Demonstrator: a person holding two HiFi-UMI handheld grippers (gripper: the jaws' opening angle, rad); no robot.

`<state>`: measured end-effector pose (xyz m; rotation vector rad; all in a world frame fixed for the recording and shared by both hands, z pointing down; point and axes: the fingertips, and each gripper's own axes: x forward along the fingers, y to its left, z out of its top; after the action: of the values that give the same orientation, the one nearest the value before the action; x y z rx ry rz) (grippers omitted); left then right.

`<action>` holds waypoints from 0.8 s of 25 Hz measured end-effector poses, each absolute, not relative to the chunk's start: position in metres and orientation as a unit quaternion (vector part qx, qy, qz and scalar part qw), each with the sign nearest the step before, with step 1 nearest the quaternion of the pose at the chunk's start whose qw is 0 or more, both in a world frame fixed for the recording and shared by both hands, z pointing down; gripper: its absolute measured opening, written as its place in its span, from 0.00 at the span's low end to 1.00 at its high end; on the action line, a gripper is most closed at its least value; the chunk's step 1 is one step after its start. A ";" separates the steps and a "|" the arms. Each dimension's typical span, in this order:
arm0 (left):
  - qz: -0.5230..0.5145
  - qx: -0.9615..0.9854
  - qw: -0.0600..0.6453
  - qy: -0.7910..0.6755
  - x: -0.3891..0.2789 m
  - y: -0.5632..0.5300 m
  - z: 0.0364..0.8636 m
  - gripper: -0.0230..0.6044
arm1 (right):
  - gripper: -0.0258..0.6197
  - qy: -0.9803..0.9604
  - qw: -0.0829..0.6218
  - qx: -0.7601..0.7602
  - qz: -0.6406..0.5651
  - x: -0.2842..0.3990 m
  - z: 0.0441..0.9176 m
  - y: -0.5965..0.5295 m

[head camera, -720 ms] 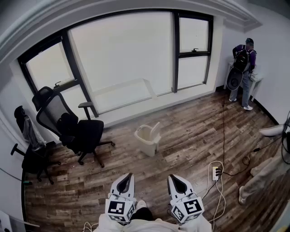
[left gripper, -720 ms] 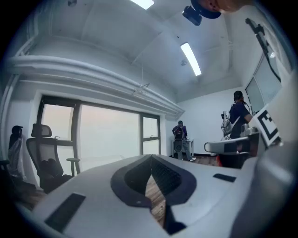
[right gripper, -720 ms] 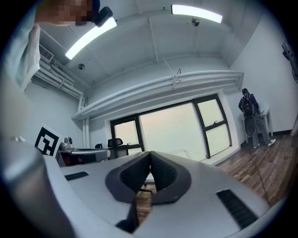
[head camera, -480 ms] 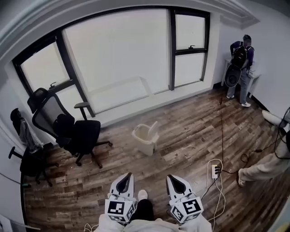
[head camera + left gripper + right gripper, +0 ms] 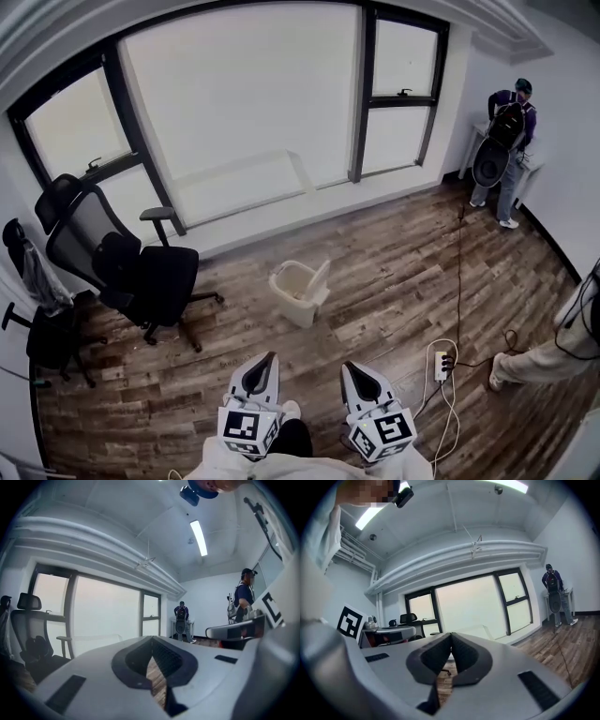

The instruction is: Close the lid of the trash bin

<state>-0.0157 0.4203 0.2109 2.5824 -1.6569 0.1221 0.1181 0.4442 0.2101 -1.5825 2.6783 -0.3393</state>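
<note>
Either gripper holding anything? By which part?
Nothing held. Left gripper and right gripper both have jaws together, empty; the trash bin stands apart, lid up.

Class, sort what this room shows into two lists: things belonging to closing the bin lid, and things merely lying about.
Belongs to the job:
cream plastic trash bin
its raised cream lid
left gripper
right gripper

Just lying about:
black mesh office chair
white power strip

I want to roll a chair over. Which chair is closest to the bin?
The black office chair with the headrest, just left of the trash bin; the other chair stands farther left.
</note>
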 end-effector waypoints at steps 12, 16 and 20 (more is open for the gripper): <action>0.033 0.846 0.032 -0.530 -0.094 0.263 0.190 0.05 | 0.08 0.851 -0.012 -0.514 -0.110 0.038 0.198 0.291; 0.033 0.843 0.039 -0.535 -0.115 0.236 0.194 0.05 | 0.08 0.849 -0.021 -0.517 -0.110 0.021 0.198 0.265; 0.047 0.845 0.038 -0.532 -0.117 0.216 0.207 0.05 | 0.08 0.844 -0.024 -0.525 -0.106 0.020 0.193 0.243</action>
<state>-0.1172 0.2165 0.2066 2.5919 -1.6313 0.1429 0.0205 0.2430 0.1934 -1.6758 2.6922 -0.3375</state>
